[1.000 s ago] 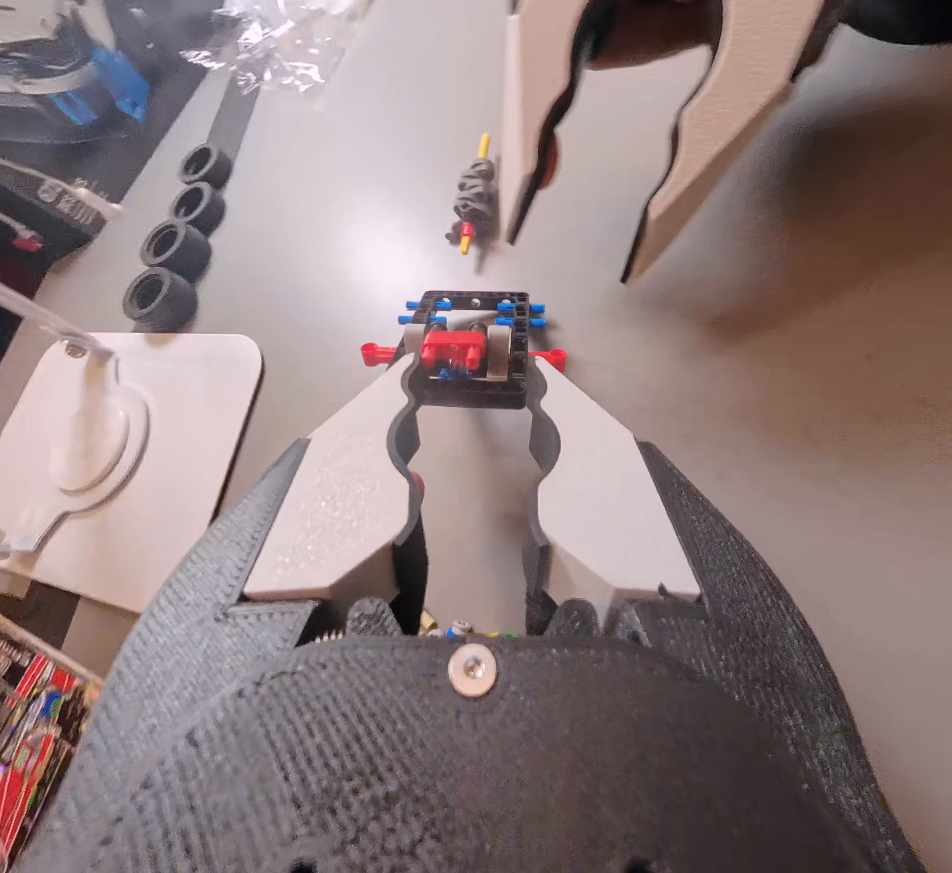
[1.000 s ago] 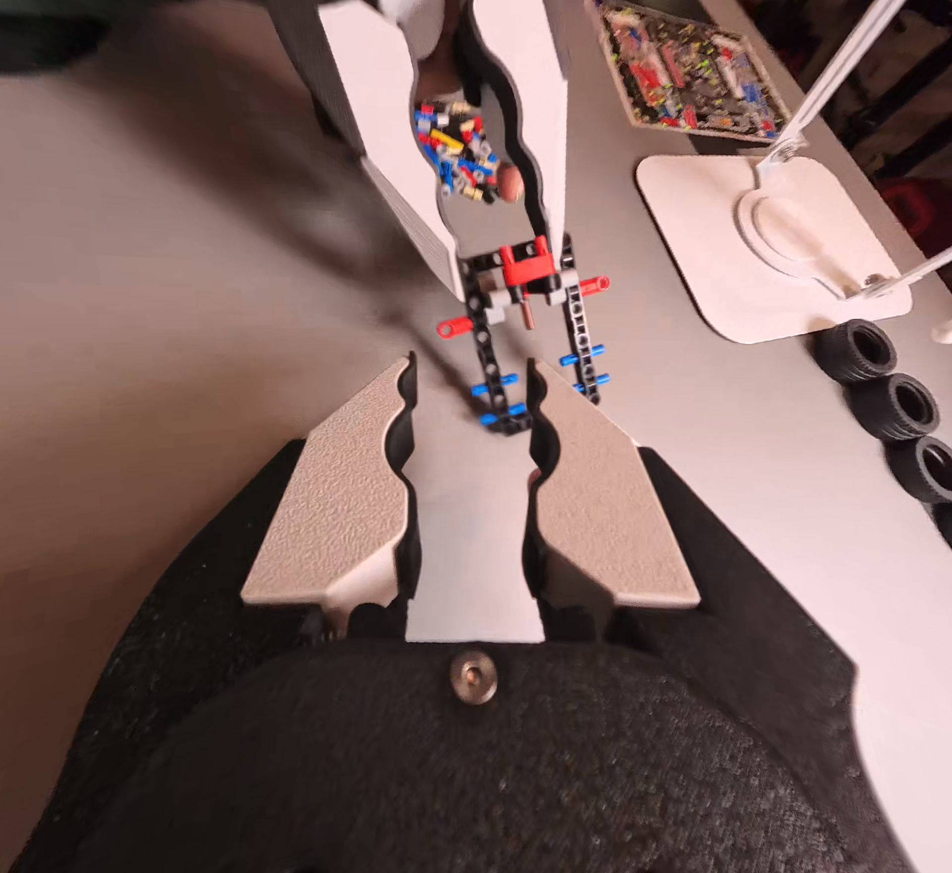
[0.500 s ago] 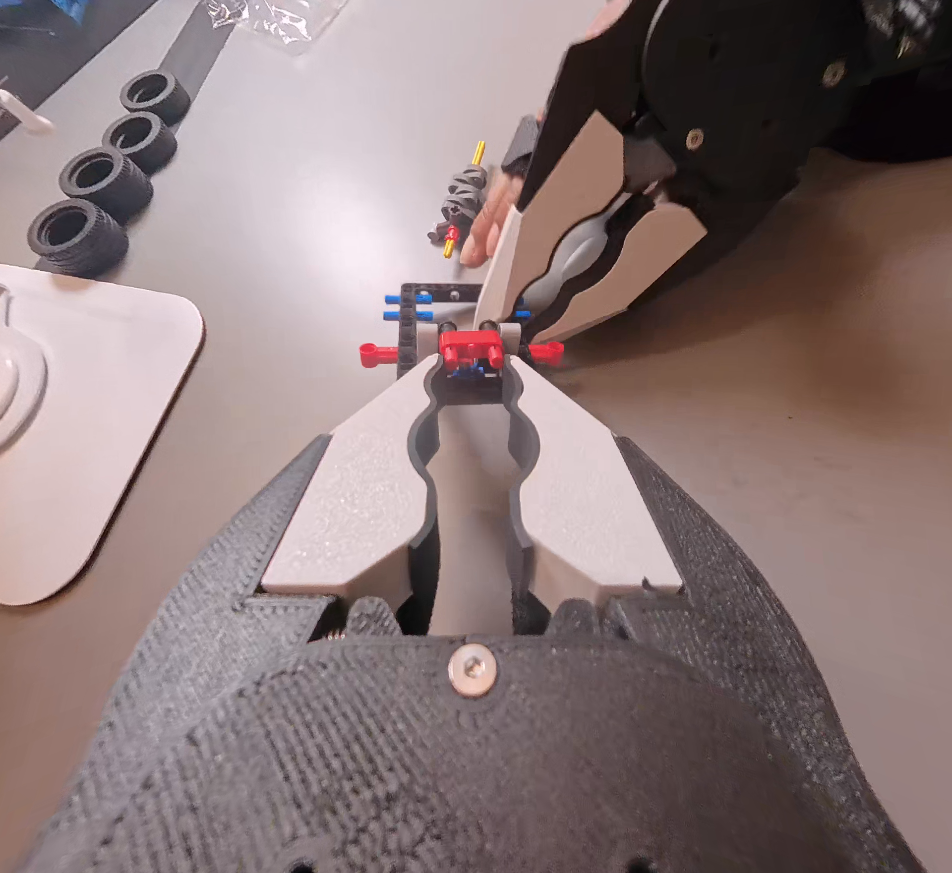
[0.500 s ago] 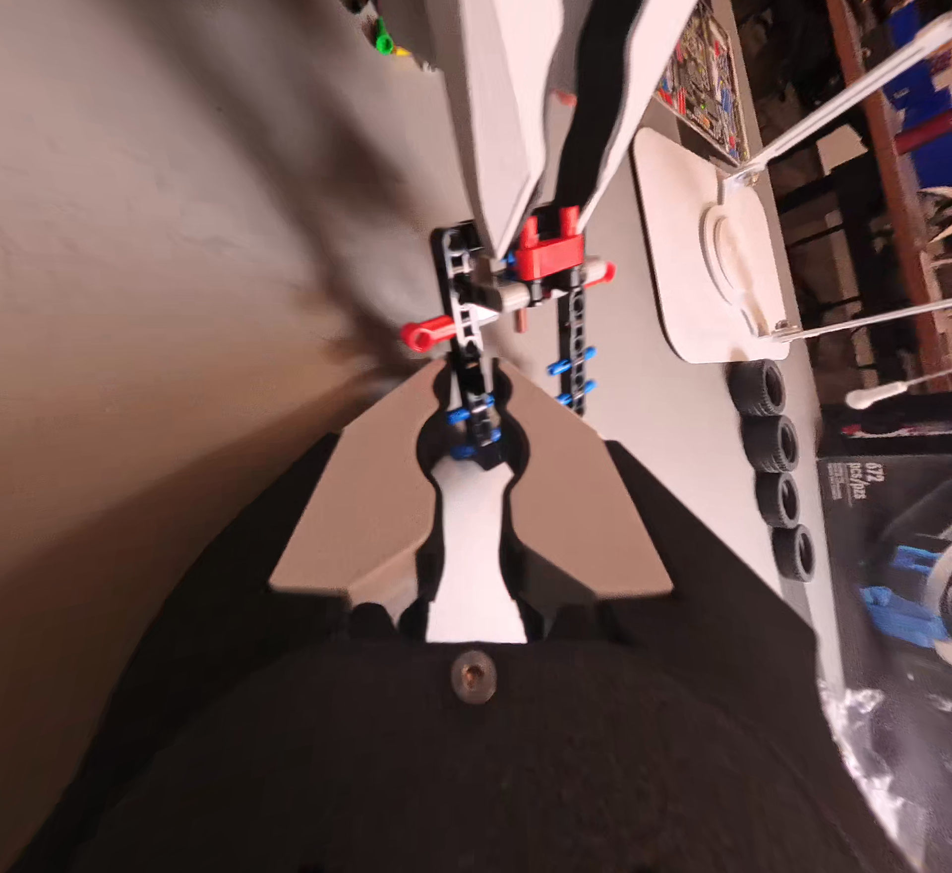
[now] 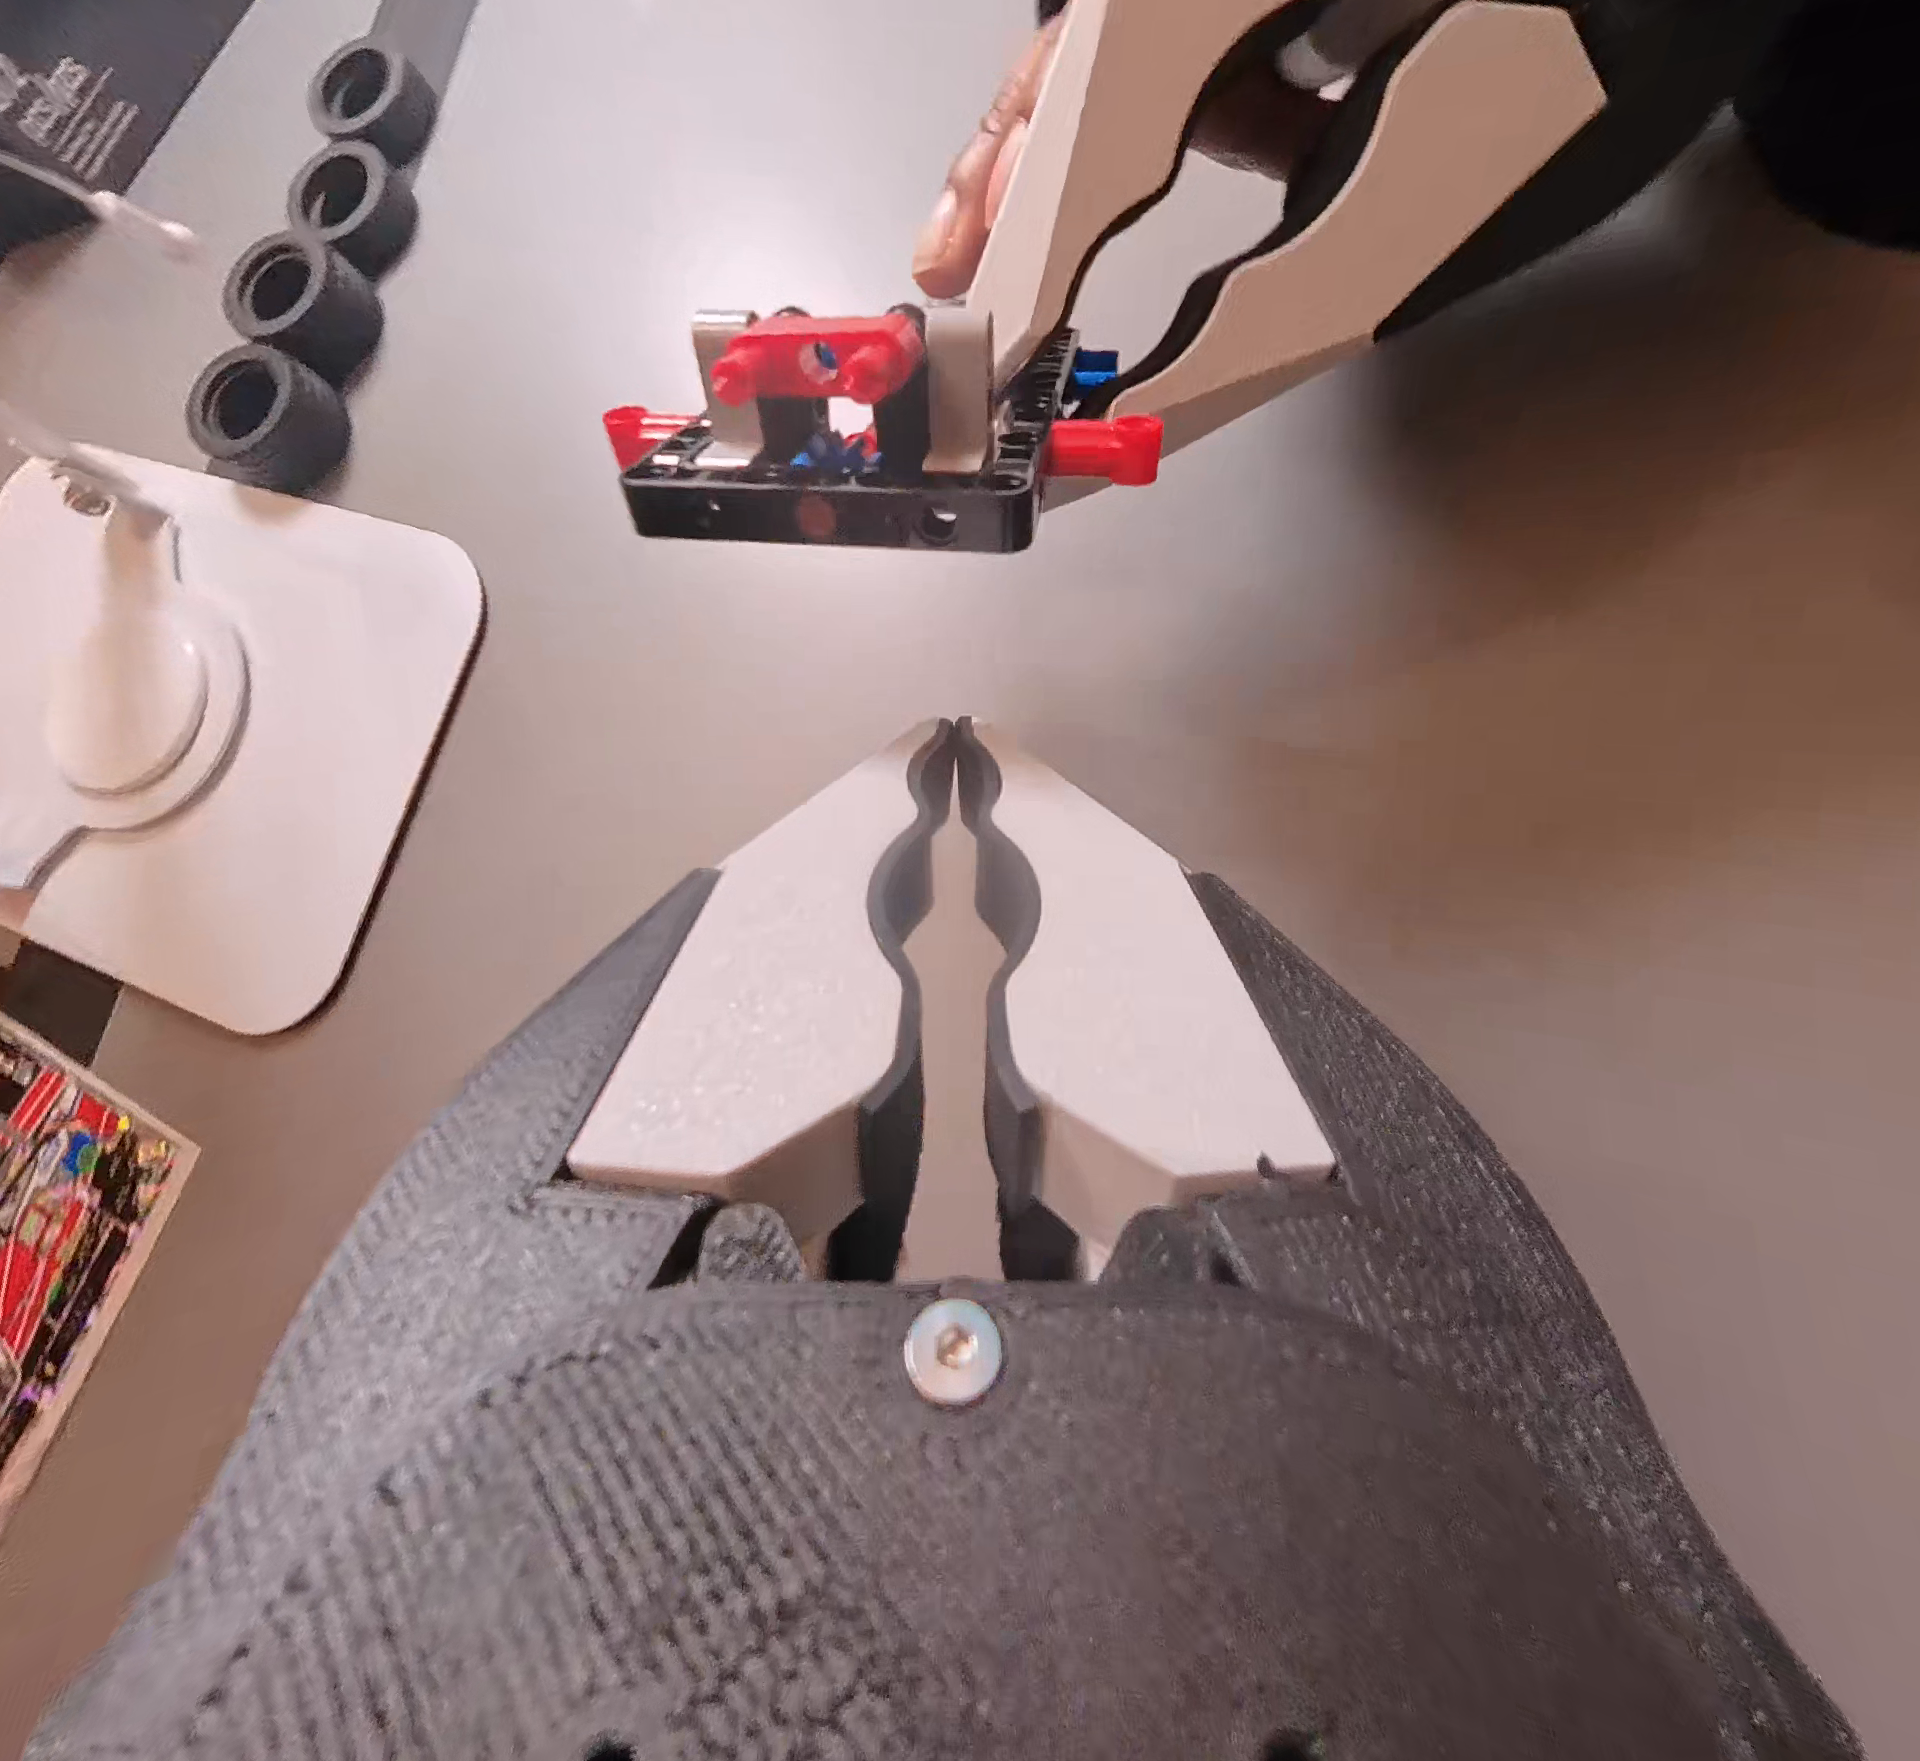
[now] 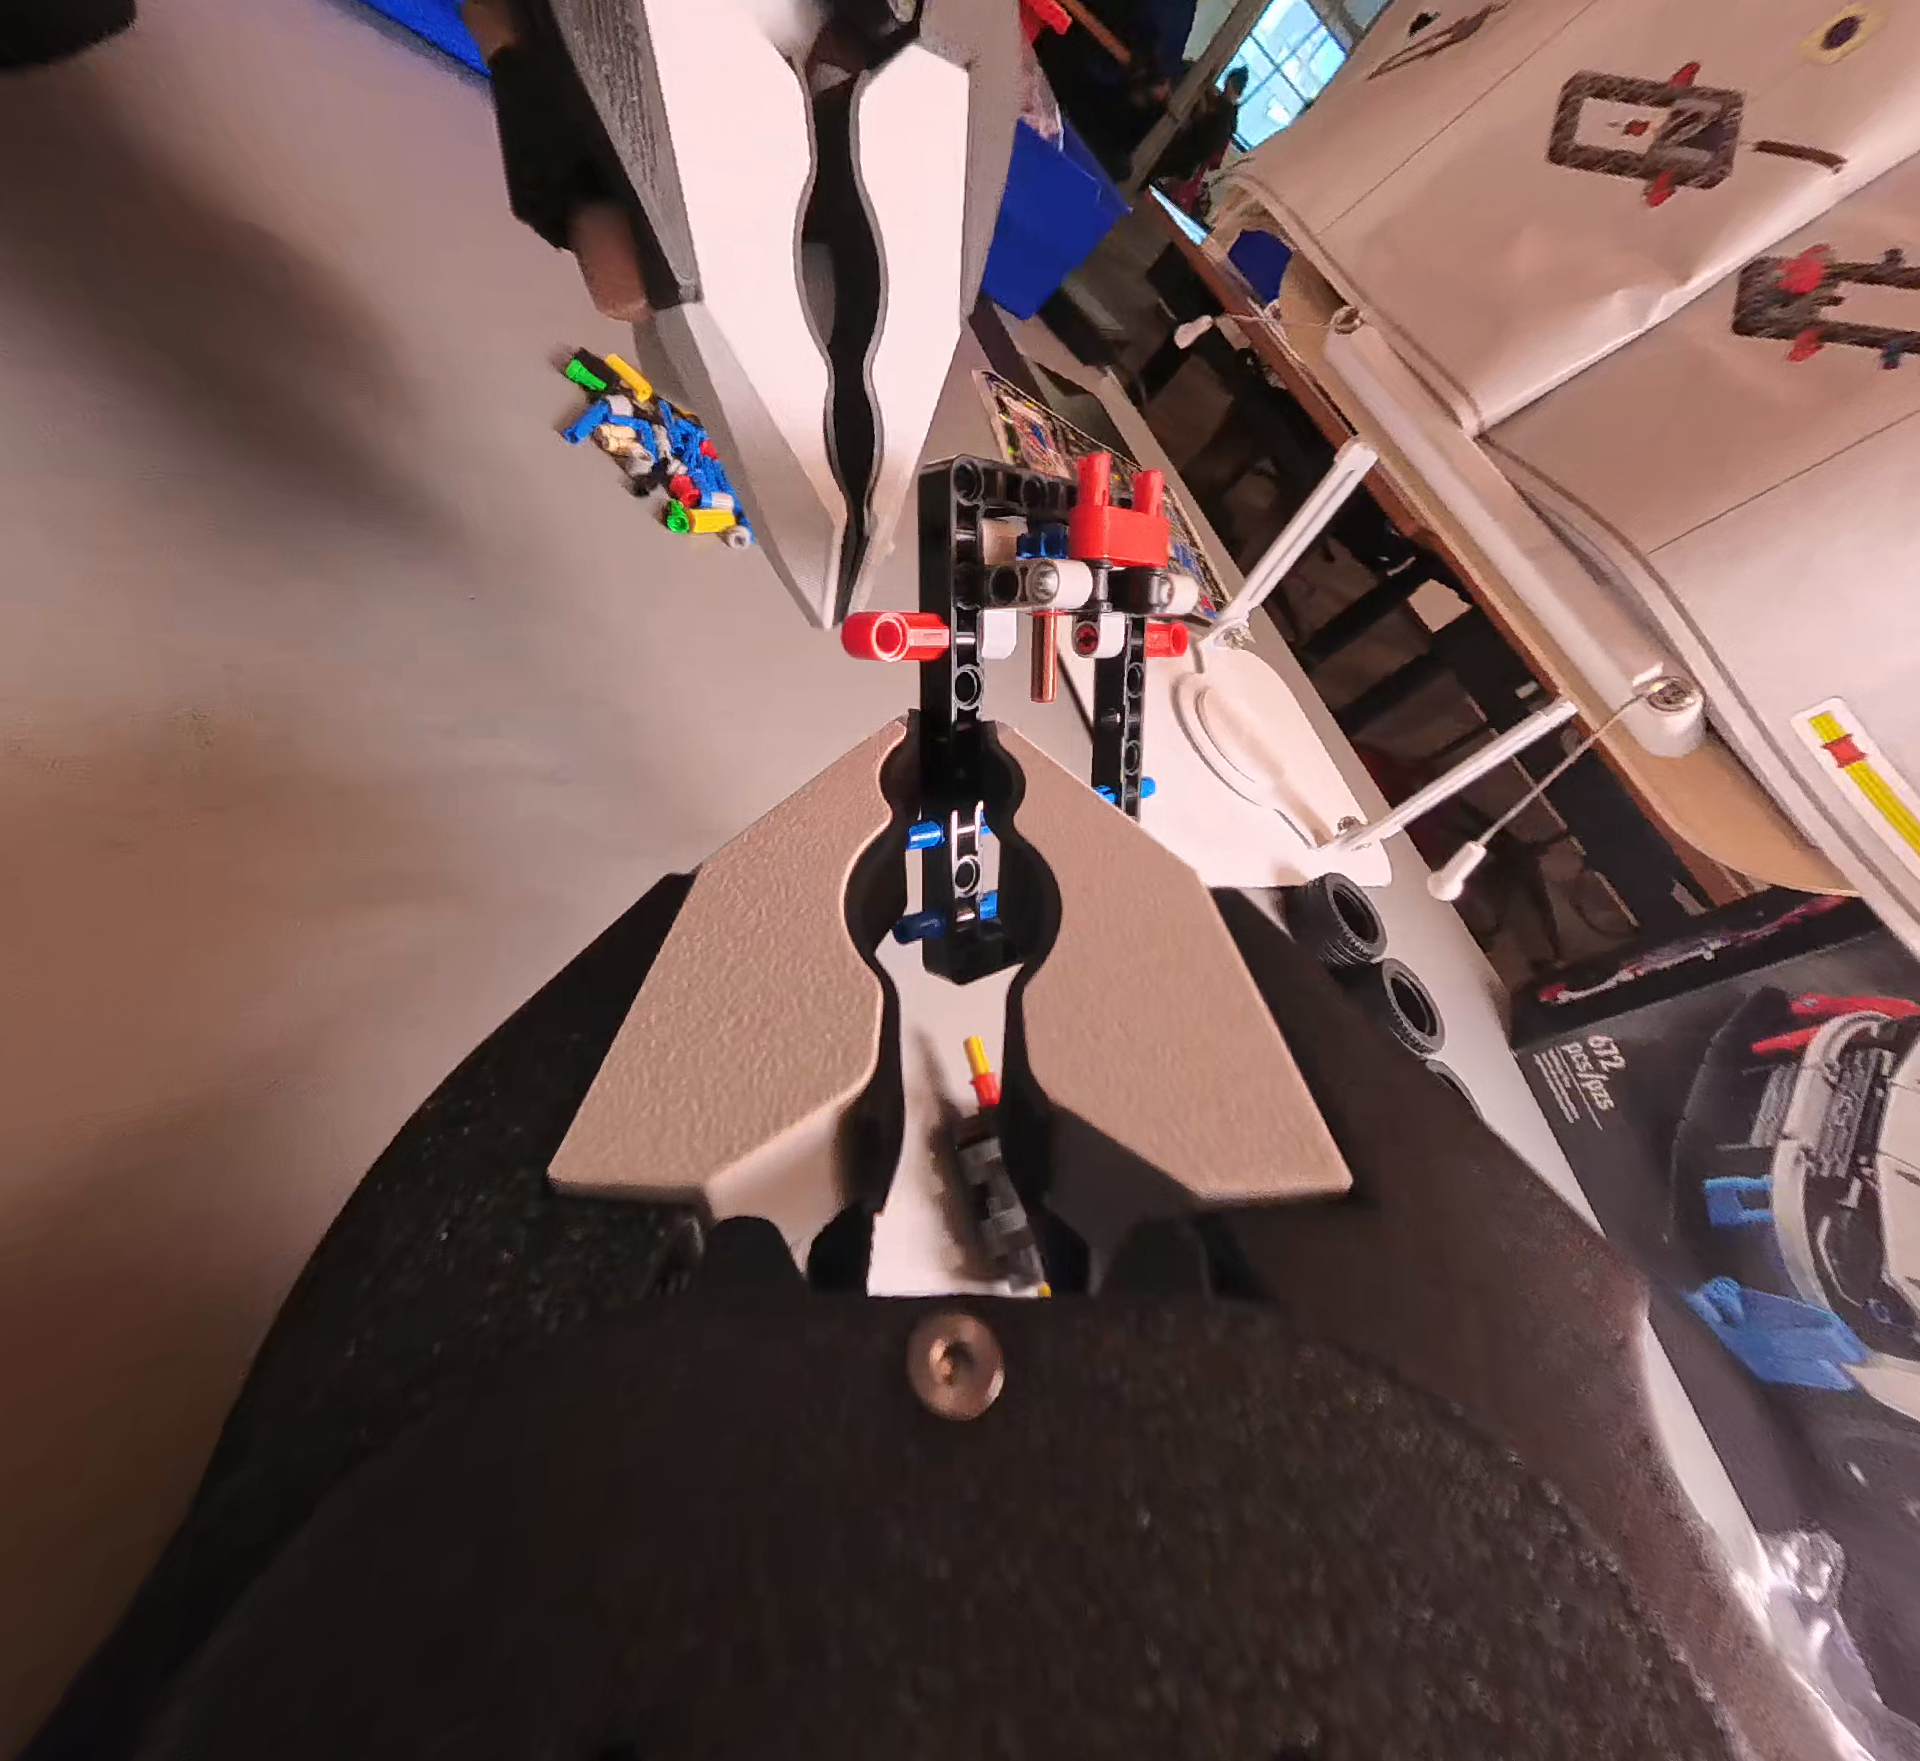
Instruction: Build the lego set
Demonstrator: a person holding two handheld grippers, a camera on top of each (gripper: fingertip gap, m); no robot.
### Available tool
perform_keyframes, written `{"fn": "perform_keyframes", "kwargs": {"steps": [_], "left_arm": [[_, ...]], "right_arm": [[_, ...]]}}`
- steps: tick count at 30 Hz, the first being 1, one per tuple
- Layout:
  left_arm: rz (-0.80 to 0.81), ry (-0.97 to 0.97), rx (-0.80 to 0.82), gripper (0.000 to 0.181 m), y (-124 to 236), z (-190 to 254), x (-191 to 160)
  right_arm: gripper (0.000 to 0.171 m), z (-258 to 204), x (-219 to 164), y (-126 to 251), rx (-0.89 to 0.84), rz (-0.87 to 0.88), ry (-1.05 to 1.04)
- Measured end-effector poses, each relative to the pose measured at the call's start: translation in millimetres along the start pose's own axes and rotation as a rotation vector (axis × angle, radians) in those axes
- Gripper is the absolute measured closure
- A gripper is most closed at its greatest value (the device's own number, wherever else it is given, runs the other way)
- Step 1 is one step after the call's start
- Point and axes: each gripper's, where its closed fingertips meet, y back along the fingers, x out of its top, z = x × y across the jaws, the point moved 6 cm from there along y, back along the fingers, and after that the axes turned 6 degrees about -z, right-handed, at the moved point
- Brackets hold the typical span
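The lego frame [image 5: 831,511] is a black rectangular beam frame with red, blue and grey parts. It hangs in the air above the grey table. My right gripper [image 6: 956,735] is shut on one long black side beam of the frame [image 6: 961,662]. In the left wrist view the right gripper [image 5: 1081,392] holds the frame from the far right side. My left gripper [image 5: 956,724] is shut and empty, a short way in front of the frame. In the right wrist view the left gripper [image 6: 847,615] points down beside the frame's red pin.
Several black tyres [image 5: 301,298] stand in a row at the left, next to a white lamp base [image 5: 312,724] and a sticker sheet [image 5: 62,1233]. A pile of small loose parts [image 6: 655,454] and a small axle assembly [image 6: 992,1161] lie on the table. The set's box [image 6: 1766,1140] is at the right. Across from one pair of fingers to the other is roughly 4 cm.
My right gripper closed on the frame's side beam and lifted it off the table. My left gripper let go of the frame, shut, and drew back.
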Motion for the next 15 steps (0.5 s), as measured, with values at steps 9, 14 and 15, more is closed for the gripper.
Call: {"fn": "perform_keyframes", "kwargs": {"steps": [9,14,15], "left_arm": [[0.196,0.186,0.029,0.181,21.7,-9.7,21.3],[0.194,0.189,0.031,0.181,21.4,-5.0,25.6],[0.189,0.181,0.04,0.181,21.7,-3.4,26.8]], "right_arm": [[0.163,0.7,-11.8,-4.7,-0.097,-0.084,0.082],[0.162,-5.3,-13.0,-8.1,-0.112,-0.087,0.15],[0.162,-7.2,-12.9,-8.9,-0.118,-0.092,0.176]]}}
